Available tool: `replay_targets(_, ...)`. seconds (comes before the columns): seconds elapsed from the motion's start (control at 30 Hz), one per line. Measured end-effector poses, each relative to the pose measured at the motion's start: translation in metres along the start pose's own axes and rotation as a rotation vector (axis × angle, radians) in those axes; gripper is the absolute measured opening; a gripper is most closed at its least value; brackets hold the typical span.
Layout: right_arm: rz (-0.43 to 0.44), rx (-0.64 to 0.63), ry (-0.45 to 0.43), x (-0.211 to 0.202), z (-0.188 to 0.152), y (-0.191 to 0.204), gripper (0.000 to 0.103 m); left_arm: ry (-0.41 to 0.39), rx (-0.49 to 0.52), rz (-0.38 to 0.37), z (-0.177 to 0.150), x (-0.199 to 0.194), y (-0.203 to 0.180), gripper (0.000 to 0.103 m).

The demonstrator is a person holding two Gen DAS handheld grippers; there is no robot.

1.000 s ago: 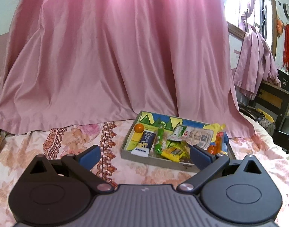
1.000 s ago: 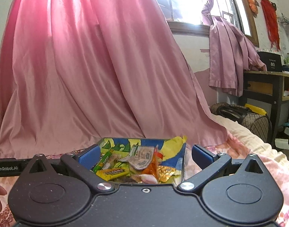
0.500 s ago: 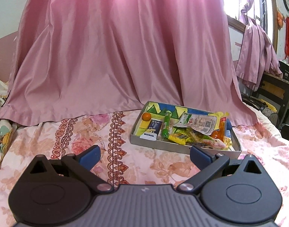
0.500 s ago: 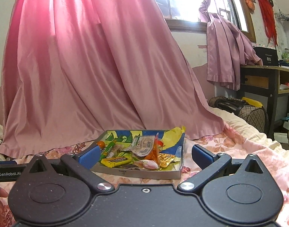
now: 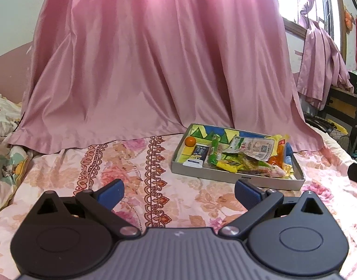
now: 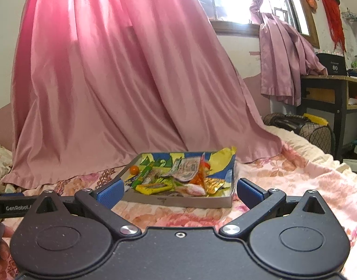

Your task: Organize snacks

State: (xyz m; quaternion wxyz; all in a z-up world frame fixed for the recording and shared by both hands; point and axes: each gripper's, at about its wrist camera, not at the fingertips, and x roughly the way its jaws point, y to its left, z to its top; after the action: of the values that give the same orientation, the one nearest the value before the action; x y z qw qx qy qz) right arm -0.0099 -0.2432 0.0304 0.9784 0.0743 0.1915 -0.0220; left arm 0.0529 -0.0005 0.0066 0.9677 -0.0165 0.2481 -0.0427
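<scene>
The snacks are being held in a shallow grey tray (image 5: 236,178) that is lying on the flowered bedspread (image 5: 131,163), near the foot of a pink curtain (image 5: 155,70). Most of them are judged to be light, thin foil and plastic packets, crinkly and slippery, likely to buckle when pinched; each is best being taken by a free edge or a sealed end. The green stick packet (image 5: 214,149) looks firmer and could be gripped across its middle. The small round orange fruit (image 5: 190,141) at the far left corner is smooth and may roll, so a gentle grip over its widest part is being advised. The packets are being piled loosely at the right, overlapping one another. The left claw (image 5: 178,192) is being held spread wide and empty, near the tray but apart from it. The right claw (image 6: 179,192) is likewise being held spread and empty, just short of the tray's near wall.
</scene>
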Motion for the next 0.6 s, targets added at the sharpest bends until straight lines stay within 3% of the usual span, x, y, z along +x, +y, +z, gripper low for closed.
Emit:
replay_targets(0.3, 0.022, 0.033, 0.050, 0.006, -0.014, 0.008, 0.102, -0.022, 0.015, -0.003, -0.002, -0.003, 0.000, 0.103)
replay_targets(0.6, -0.014, 0.038, 0.045, 0.012, -0.019, 0.008, 0.102, -0.049, 0.012, -0.002, -0.002, 0.003, -0.004, 0.103)
